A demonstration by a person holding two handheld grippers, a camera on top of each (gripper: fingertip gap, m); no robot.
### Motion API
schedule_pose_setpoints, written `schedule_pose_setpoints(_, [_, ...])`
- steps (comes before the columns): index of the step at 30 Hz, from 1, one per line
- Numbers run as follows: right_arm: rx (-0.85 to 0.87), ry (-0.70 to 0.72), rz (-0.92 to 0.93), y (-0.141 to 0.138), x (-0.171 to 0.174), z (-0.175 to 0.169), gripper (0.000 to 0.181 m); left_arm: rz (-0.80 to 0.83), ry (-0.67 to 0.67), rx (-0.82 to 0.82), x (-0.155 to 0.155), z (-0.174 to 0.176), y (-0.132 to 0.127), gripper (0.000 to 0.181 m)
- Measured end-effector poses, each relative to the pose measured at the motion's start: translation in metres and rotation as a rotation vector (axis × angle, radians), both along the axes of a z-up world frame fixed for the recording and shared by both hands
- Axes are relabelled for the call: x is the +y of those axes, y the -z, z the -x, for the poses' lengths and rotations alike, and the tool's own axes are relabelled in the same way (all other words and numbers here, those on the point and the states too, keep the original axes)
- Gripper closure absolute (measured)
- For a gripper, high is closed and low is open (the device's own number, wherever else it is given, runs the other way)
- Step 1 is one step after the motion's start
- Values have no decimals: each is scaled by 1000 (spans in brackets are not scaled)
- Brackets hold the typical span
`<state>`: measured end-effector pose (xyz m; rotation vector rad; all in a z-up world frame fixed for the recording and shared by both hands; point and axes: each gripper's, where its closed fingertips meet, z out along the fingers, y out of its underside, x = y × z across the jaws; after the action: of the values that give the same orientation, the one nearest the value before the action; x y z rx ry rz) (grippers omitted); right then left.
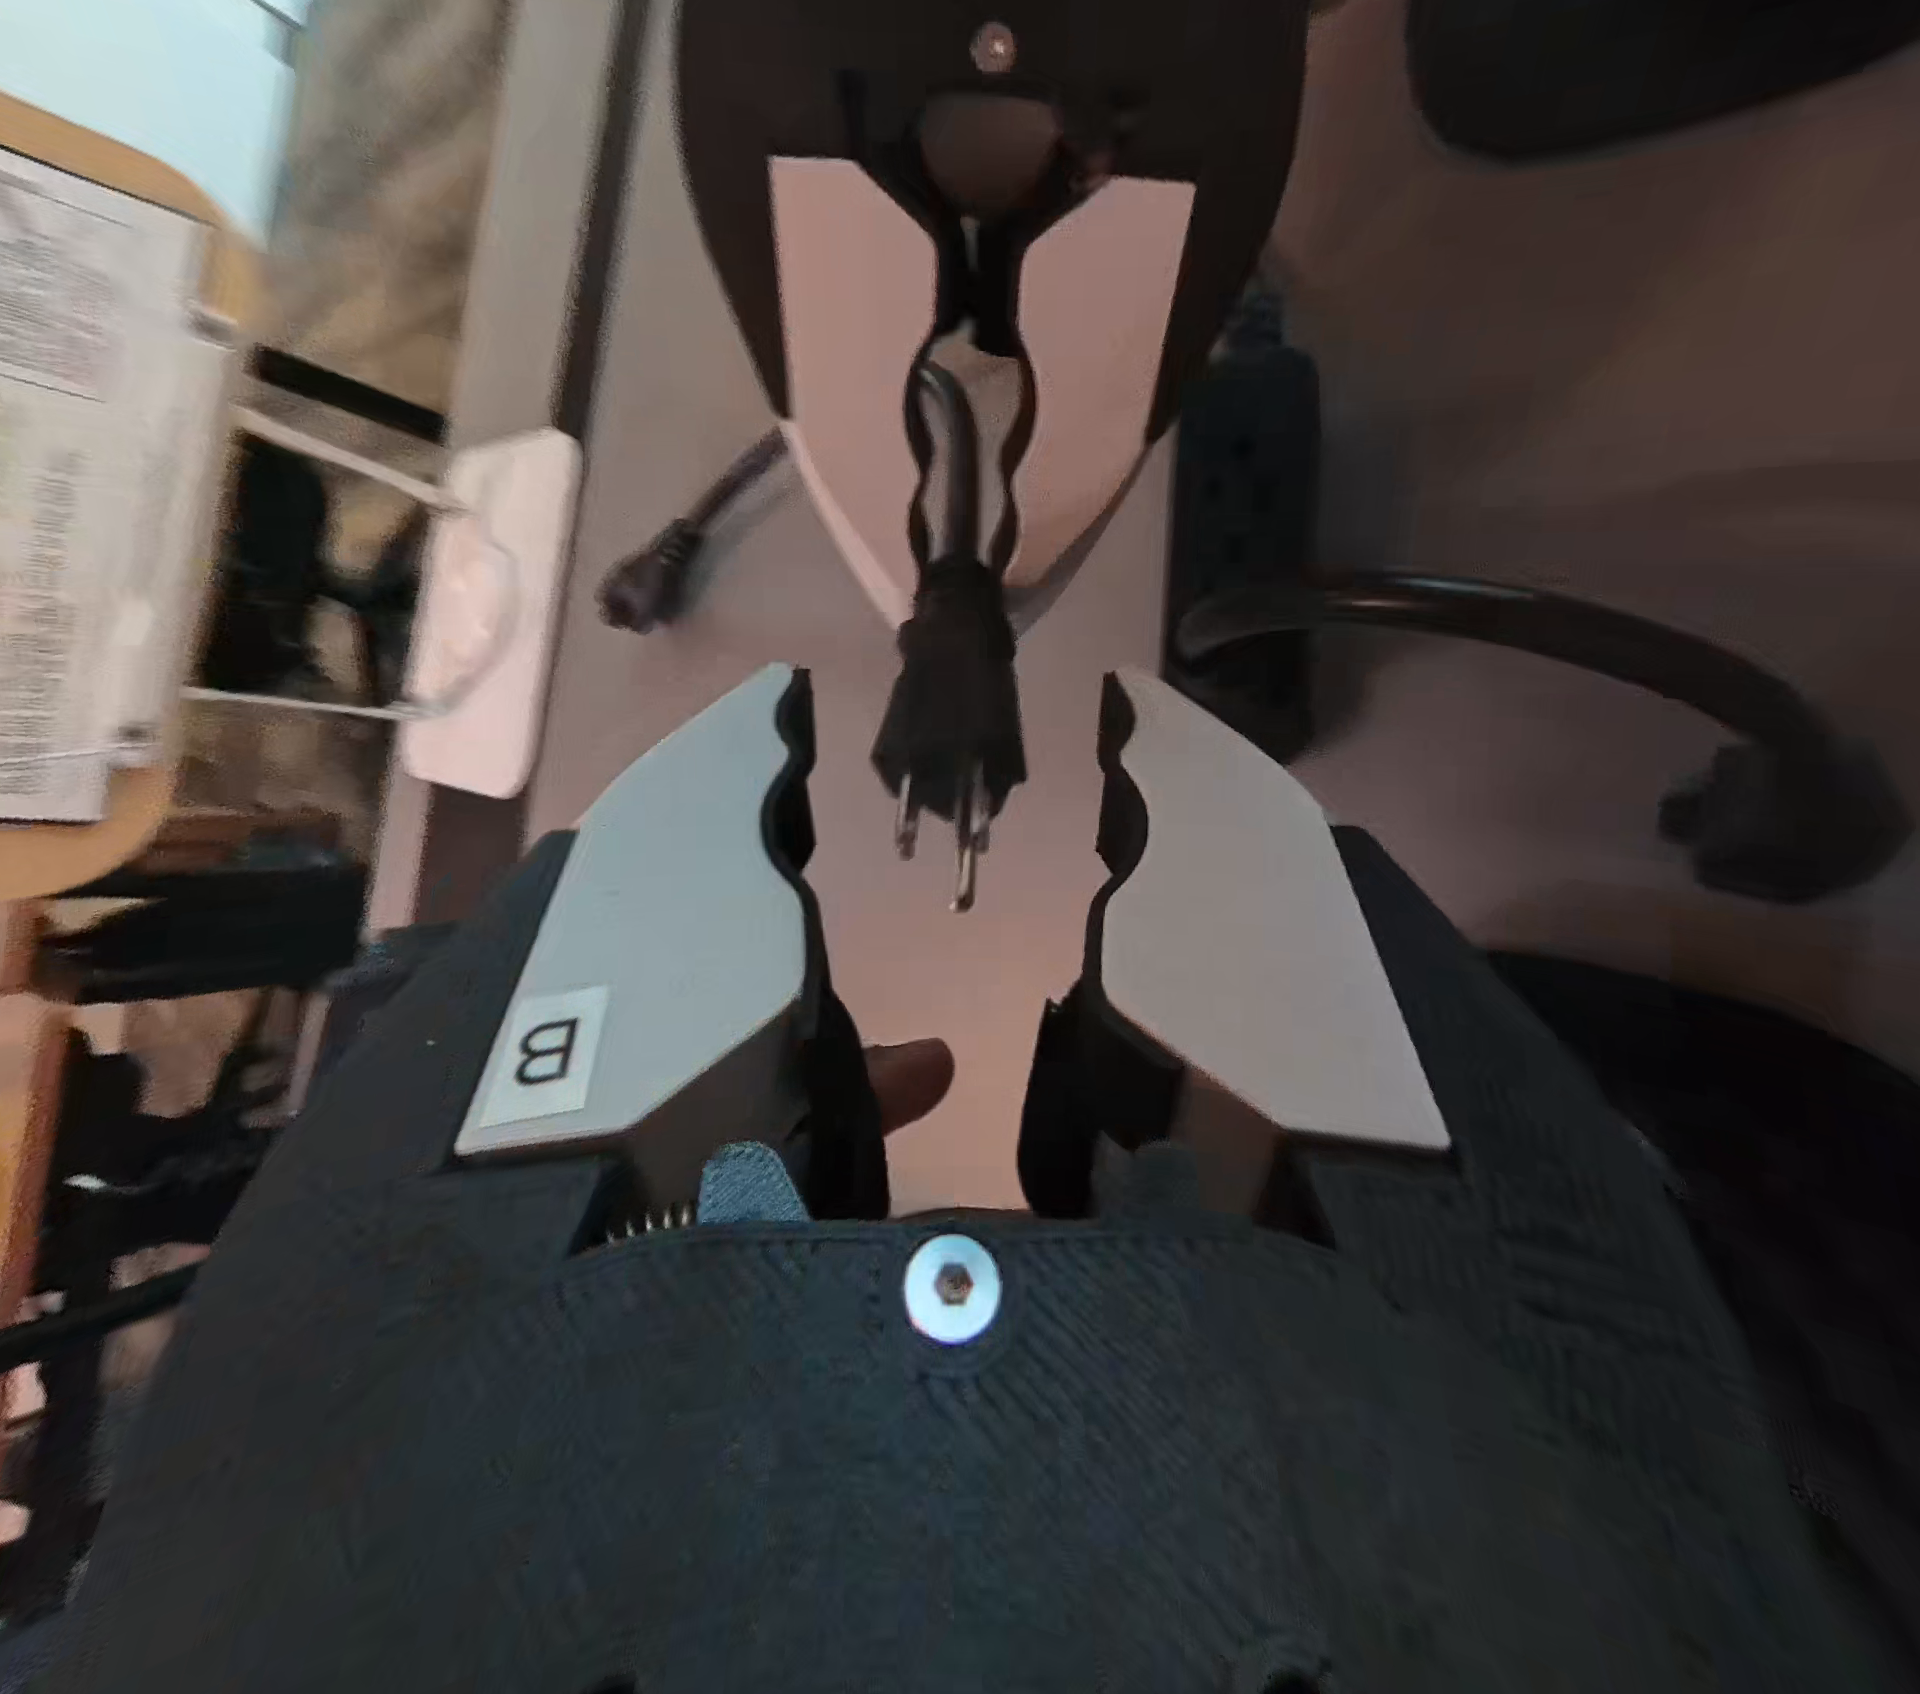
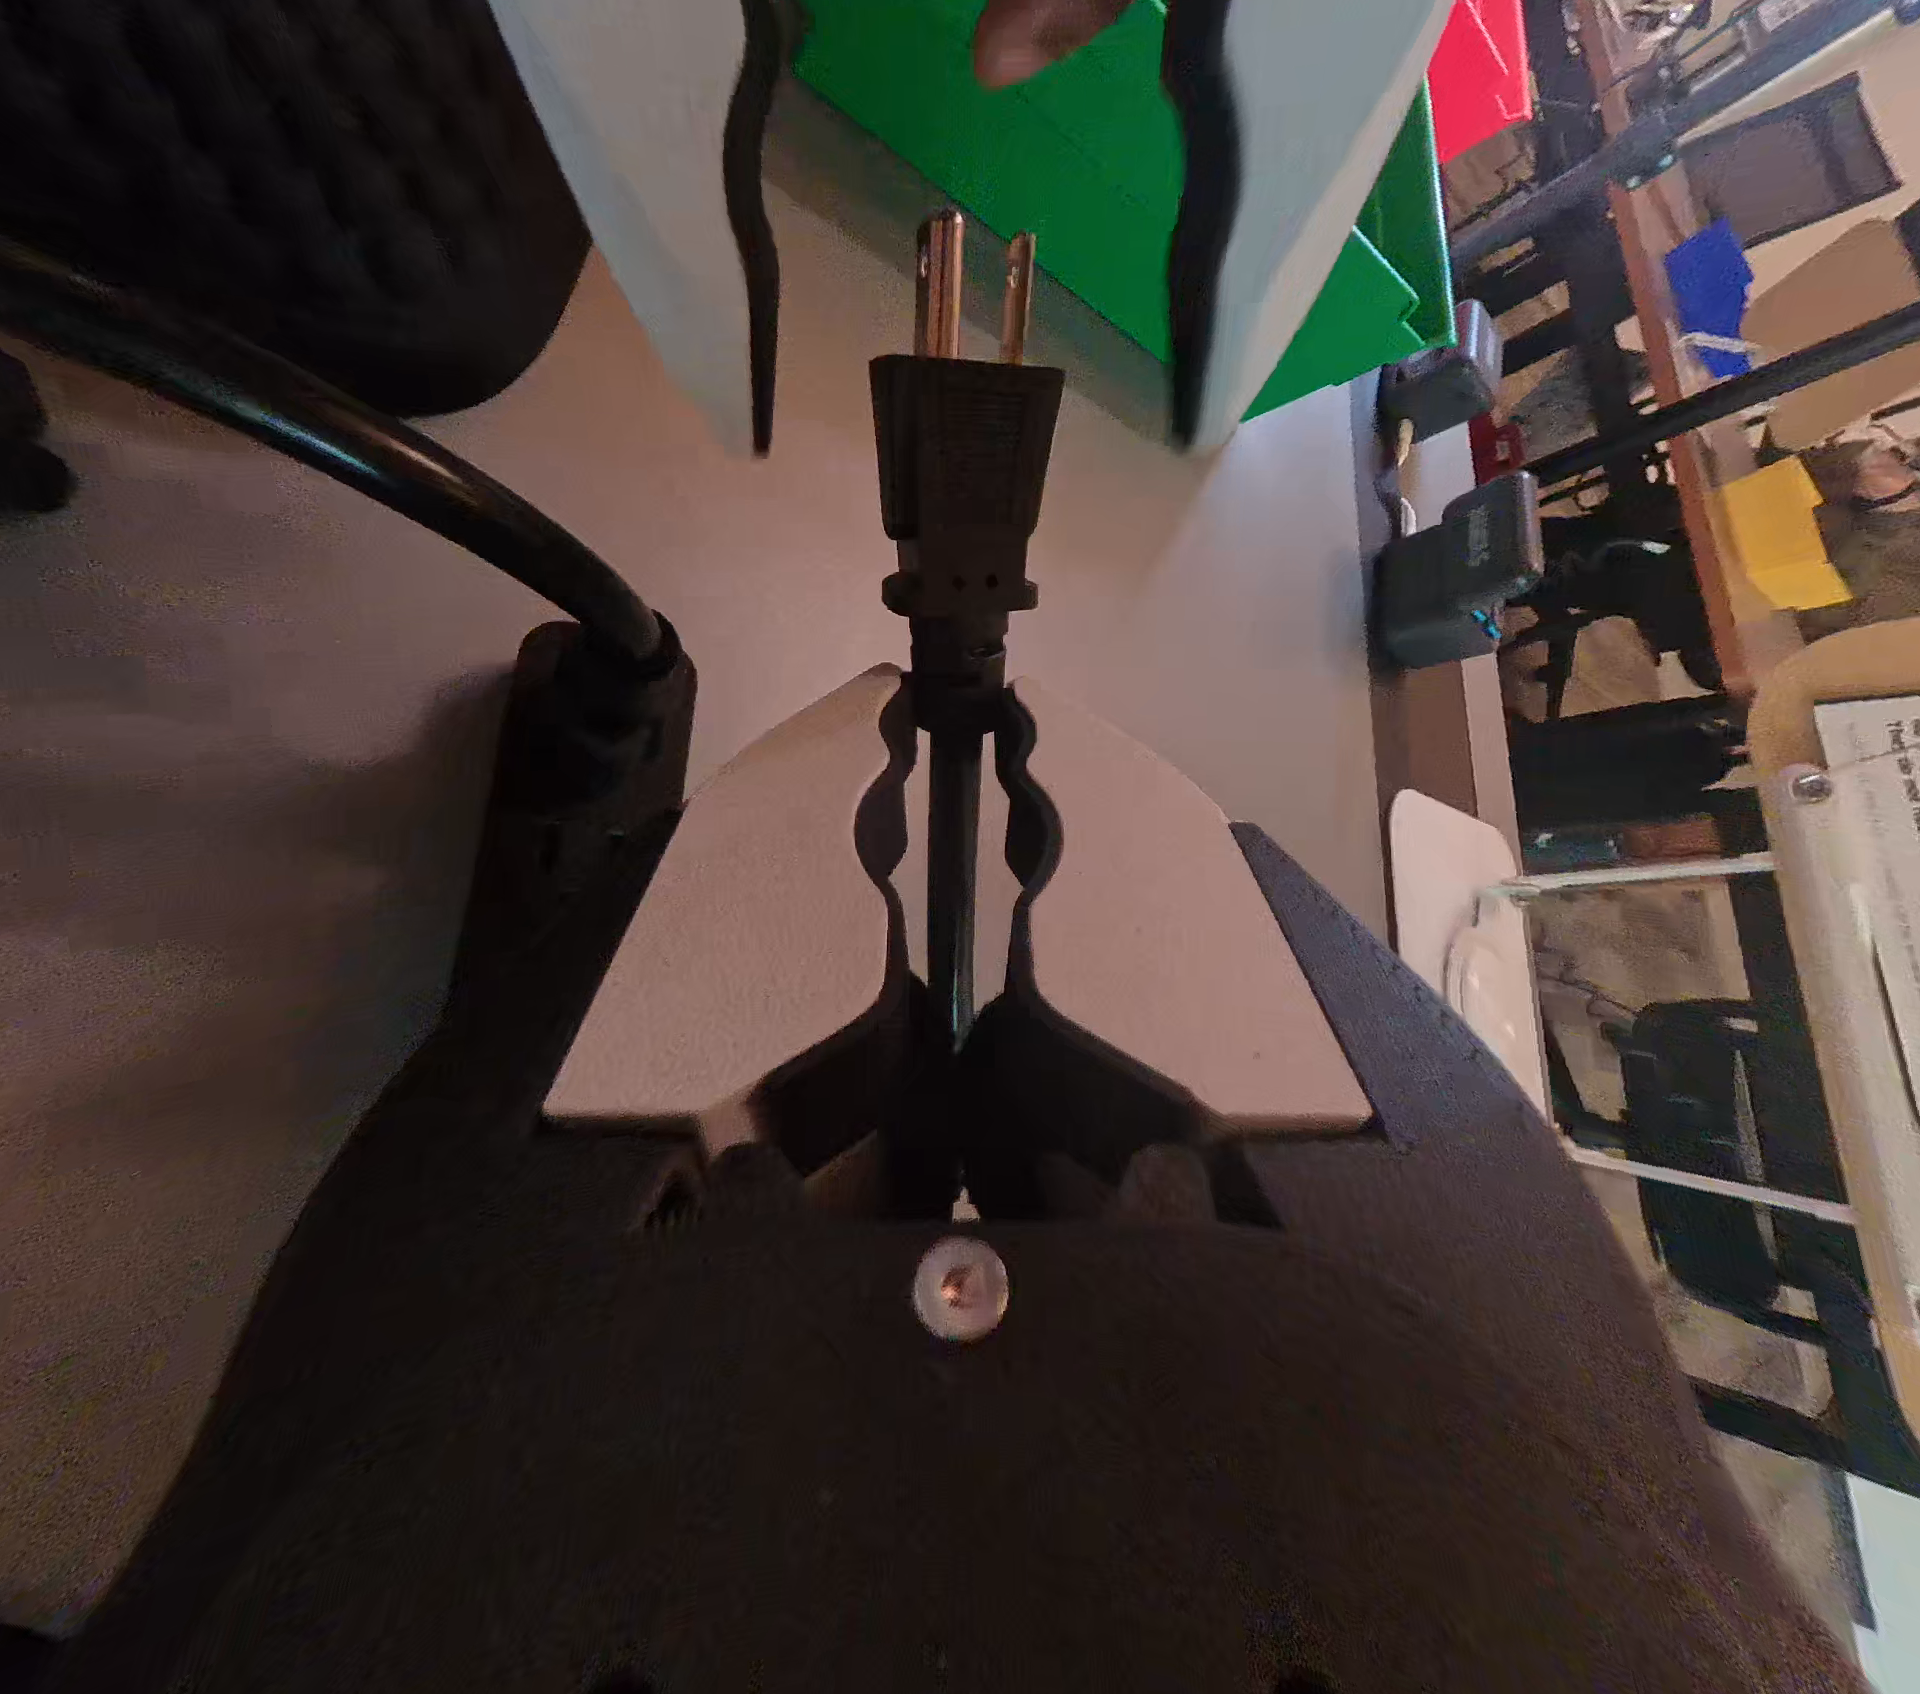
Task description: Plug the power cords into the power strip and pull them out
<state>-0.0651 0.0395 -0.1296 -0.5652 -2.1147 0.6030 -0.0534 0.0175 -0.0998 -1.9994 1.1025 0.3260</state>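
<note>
The right claw [image 2: 961, 688], two white plates edged with wavy black pads, is clamped shut on the thin black power cord [image 2: 951, 896] just behind the strain relief of its black three-prong plug [image 2: 961, 449]. The plug's long axis runs straight on from the claw's own line, and its metal prongs [image 2: 966, 294] point away from the right claw, directly at the gap of the opposite one.

The left claw [image 1: 956, 730], also white-plated with wavy black pads and bearing a small white sticker on one plate, stands wide open and holds nothing. In the left wrist view the plug [image 1: 951, 709] hangs above the pale counter [image 1: 686, 294] just ahead of the open fingertips, centred between them, with prongs [image 1: 940, 823] aimed into the gap and touching neither pad.

The dark blue power strip [image 1: 1247, 481] lies on the counter to the right of the right claw in the left wrist view, with a thick black cable [image 1: 1558, 616] curving away from its near end. A second black cord end [image 1: 665, 553] lies on the counter to the left, near a white flat block [image 1: 499, 605]. Behind the left claw in the right wrist view sits a bright green plastic bin [image 2: 997, 169].
</note>
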Motion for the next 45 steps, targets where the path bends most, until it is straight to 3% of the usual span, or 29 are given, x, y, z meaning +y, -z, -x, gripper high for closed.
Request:
schedule_pose_setpoints(4, [37, -29, 0, -3, -2, -3, 166, 214, -65, 20, 4, 11, 26, 152])
schedule_pose_setpoints(7, [92, -20, 18, -9, 3, -4, 166, 167, -31, -109, 10, 4, 21, 154])
schedule_pose_setpoints(11, [209, -3, 250, -34, 8, -2, 165, 19, -13, -216, 18, 2, -2, 155])
schedule_pose_setpoints(14, [310, 66, 582, -68, 27, -8, 139, -67, -29, -197, 22, 10, -17, 155])
schedule_pose_setpoints(17, [437, 76, 1198, -113, 50, -25, 124, -153, -55, -201, 29, 18, -33, 155])
schedule_pose_setpoints(18, [453, 49, 1408, -120, 55, -31, 130, -184, -66, -203, 32, 21, -38, 155])
schedule_pose_setpoints(21, [315, -46, 1907, -111, 53, -33, 143, -296, -104, -210, 40, 26, -52, 155])
schedule_pose_setpoints(24, [42, -70, 2146, -89, 35, -9, 117, -399, -118, -234, 48, 23, -64, 156])
schedule_pose_setpoints(26, [49, -171, 2217, -101, 37, 1, 103, -442, -102, -265, 54, 13, -65, 156])
schedule_pose_setpoints(29, [166, -296, 2154, -125, 39, 8, 110, -504, -90, -383, 62, -3, -66, 156])
schedule_pose_setpoints(30, [225, -348, 2125, -132, 39, 4, 121, -523, -94, -434, 64, -6, -66, 156])
schedule_pose_setpoints(32, [333, -322, 2017, -137, 39, 1, 162, -567, -70, -579, 65, -13, -69, 156])
schedule_pose_setpoints(33, [369, -284, 1927, -135, 38, 0, 167, -562, -64, -654, 65, -15, -67, 156])
schedule_pose_setpoints(36, [391, -151, 1670, -126, 38, -1, 168, -498, -52, -760, 64, -15, -56, 153])
schedule_pose_setpoints(39, [345, -56, 1434, -119, 33, -2, 168, -472, -28, -733, 55, -14, -51, 140])
schedule_pose_setpoints(42, [297, 3, 1287, -115, 25, -3, 168, -459, -34, -648, 53, -9, -43, 152])
schedule_pose_setpoints(45, [316, -22, 1110, -116, 16, -8, 169, -389, 7, -766, 49, -16, -39, 153])
